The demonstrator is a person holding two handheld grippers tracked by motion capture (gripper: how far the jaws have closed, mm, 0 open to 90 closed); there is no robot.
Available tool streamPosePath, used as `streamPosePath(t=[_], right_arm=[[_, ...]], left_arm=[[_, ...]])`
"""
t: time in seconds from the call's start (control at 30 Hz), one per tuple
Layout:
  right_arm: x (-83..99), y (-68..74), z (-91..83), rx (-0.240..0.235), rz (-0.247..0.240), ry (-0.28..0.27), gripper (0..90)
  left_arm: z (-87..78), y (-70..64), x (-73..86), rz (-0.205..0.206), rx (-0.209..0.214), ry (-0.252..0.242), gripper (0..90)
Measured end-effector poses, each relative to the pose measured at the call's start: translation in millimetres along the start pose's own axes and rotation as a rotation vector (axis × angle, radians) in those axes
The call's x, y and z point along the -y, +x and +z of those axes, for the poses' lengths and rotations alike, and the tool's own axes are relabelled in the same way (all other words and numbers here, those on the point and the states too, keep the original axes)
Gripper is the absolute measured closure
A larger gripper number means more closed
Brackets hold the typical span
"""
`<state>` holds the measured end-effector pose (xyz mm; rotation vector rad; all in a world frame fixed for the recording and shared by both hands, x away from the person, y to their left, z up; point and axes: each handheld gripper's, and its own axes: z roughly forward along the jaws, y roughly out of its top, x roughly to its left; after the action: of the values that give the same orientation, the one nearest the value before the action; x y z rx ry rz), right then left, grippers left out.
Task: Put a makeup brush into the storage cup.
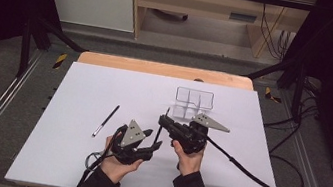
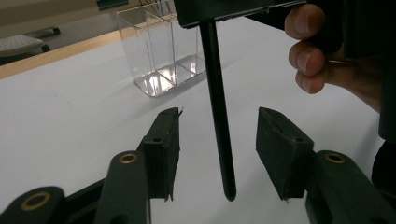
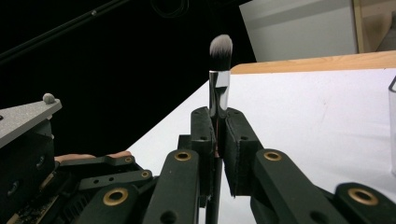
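My right gripper [image 3: 218, 116] is shut on a makeup brush [image 3: 218, 88] with a silver ferrule, holding it upright with the grey-white bristles on top. In the high view this right gripper [image 1: 163, 120] is at mid-table and the brush [image 1: 166, 111] stands up from it. The brush's black handle [image 2: 219, 116] hangs down between the wide-apart jaws of my left gripper [image 2: 219, 119], touching neither pad, its tip just above the white table. Seen from above, the left gripper [image 1: 153, 140] is open just left of the right one.
A clear divided organiser [image 1: 194, 103] stands on the white table top [image 1: 69, 154] just beyond the right gripper, also near in the left gripper view [image 2: 159, 51]. A second thin black stick with a silvery end [image 1: 106, 120] lies flat to the left. Cables trail off right.
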<state>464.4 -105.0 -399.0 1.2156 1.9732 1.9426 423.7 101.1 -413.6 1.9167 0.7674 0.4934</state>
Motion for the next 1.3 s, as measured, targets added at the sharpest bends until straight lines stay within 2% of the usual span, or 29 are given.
streamPosePath(t=[0.17, 0.33, 0.63, 0.87, 1.0, 1.3], right_arm=[[-2.6, 0.4, -3.1, 0.010, -0.022, -0.002, 83.9], [-4.9, 0.1, -5.5, 0.021, -0.038, 0.002, 83.8], [-9.3, -0.4, -9.7, 0.032, -0.070, 0.003, 83.9], [-14.5, -1.0, -14.5, 0.051, -0.098, -0.003, 83.8], [-17.0, -2.0, -16.2, 0.063, -0.113, -0.003, 83.9], [-24.8, -6.1, -20.9, 0.091, -0.153, 0.006, 83.8]], left_arm=[[-4.2, 2.5, -0.6, 0.021, 0.021, 0.010, 40.6], [-8.2, 6.1, 0.5, 0.052, 0.064, 0.038, 30.9], [-22.0, 17.0, 5.7, 0.070, 0.063, 0.044, 20.8], [-33.8, 30.1, 11.0, 0.046, 0.052, 0.044, 15.5], [-39.9, 37.1, 13.7, 0.043, 0.030, 0.051, 12.5], [-52.2, 55.2, 20.1, -0.006, -0.011, 0.040, 10.6]])
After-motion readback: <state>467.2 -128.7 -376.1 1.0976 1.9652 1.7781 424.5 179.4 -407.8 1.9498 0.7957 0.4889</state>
